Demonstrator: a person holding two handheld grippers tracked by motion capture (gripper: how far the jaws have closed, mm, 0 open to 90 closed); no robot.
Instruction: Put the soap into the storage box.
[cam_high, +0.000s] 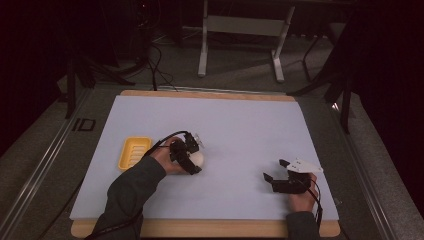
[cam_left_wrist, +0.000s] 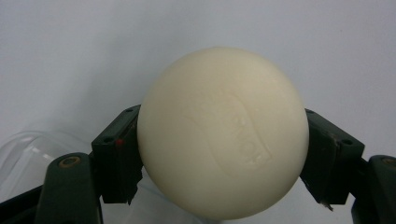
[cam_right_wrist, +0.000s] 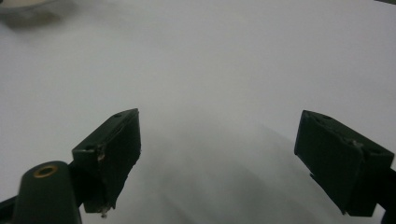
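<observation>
Going left to right, risk first: yellow dish (cam_high: 134, 152) sits at the mat's left side, and the soap (cam_high: 196, 159) is just right of it in the left gripper (cam_high: 192, 161), so I'd guess the dish is the target. Main worry is slip. The soap (cam_left_wrist: 223, 131) is a smooth, rounded cream bar and the pads (cam_left_wrist: 116, 158) only catch it at its two sides, well below its top; any twist or jolt of the hand could roll it out onto the mat (cam_high: 225, 125). Squeezing harder could dent it or pop it forward. Coming in low could also clip the dish rim and shove the dish. Something clear and glassy sits at lower left in the left gripper view; can't tell what it is. Left gripper (cam_left_wrist: 219, 186) jaws: clamped on the soap, one pad each side, bar off the mat as far as I can judge. Right gripper (cam_high: 278, 172) near the right front of the mat, well apart from the soap; its jaws (cam_right_wrist: 219, 163) spread wide, nothing between them, just bare mat (cam_right_wrist: 233, 70) beyond.
</observation>
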